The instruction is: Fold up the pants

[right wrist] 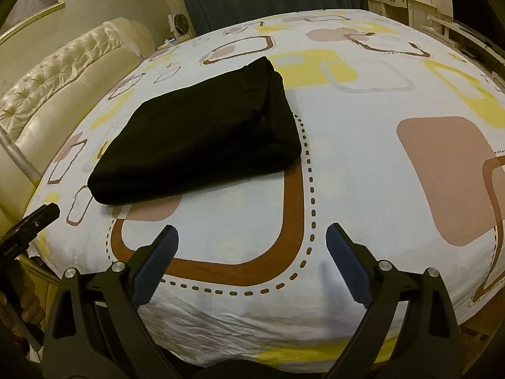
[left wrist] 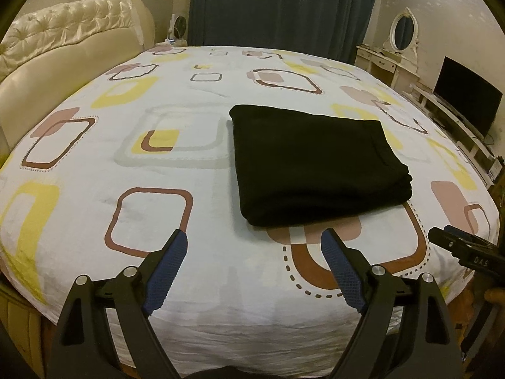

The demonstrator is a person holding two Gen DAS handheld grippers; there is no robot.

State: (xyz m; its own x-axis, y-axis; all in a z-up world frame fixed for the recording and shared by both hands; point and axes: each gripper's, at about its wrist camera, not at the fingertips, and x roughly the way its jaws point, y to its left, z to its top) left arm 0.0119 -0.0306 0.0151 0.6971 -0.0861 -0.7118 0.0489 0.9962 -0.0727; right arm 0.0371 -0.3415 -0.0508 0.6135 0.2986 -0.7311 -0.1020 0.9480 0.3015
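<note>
Black pants [left wrist: 315, 161] lie folded into a compact rectangle on the patterned bed sheet [left wrist: 94, 189], right of centre in the left wrist view. In the right wrist view the pants [right wrist: 205, 139] lie left of centre. My left gripper [left wrist: 254, 241] is open and empty, held above the near bed edge, short of the pants. My right gripper [right wrist: 252, 235] is open and empty, also near the bed edge, to the right of the pants. The right gripper shows at the right edge of the left wrist view [left wrist: 464, 246]. The left gripper shows at the left edge of the right wrist view [right wrist: 28, 224].
A cream tufted headboard [left wrist: 69, 41] stands at the left. Dark curtains [left wrist: 277, 6] hang behind the bed. A dressing table with an oval mirror [left wrist: 404, 31] and a television [left wrist: 467, 101] stand at the right.
</note>
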